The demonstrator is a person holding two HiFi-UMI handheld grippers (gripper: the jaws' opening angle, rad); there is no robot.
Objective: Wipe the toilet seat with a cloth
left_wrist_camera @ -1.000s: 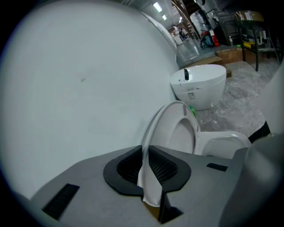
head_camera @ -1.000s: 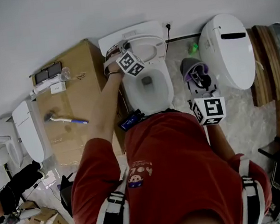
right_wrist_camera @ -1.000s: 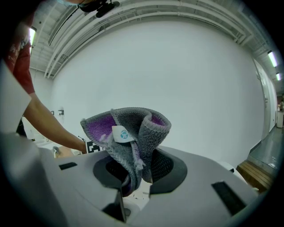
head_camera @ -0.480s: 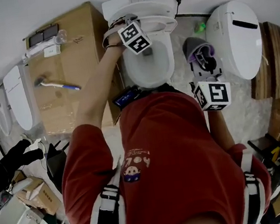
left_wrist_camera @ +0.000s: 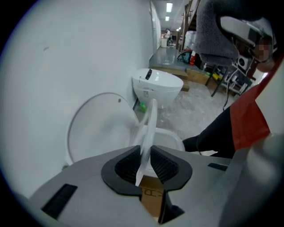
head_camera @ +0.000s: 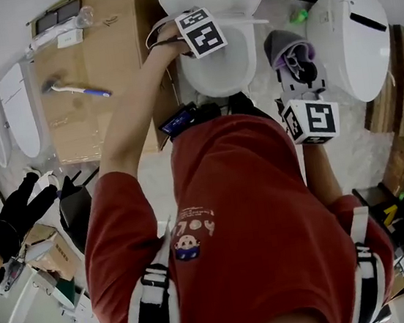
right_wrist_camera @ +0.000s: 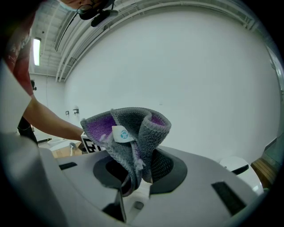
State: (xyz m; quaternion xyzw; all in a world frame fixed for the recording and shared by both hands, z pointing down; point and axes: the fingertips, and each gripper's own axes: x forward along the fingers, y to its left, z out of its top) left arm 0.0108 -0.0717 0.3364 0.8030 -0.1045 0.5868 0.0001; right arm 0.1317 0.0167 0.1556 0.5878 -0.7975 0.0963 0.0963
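The toilet seat (left_wrist_camera: 149, 126), thin glossy white plastic, stands tilted up, edge-on between the jaws of the left gripper (left_wrist_camera: 145, 163). Those jaws have just been opening and now sit loose around it. The cloth (right_wrist_camera: 126, 131), fuzzy grey with a purple inside, is bunched and clenched in the right gripper (right_wrist_camera: 138, 170), off the right side of the toilet (head_camera: 222, 80). Wiping seems not yet begun.

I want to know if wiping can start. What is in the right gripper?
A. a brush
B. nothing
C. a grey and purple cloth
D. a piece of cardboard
C: in the right gripper view, the right gripper has its jaws closed on a bunched grey and purple cloth.
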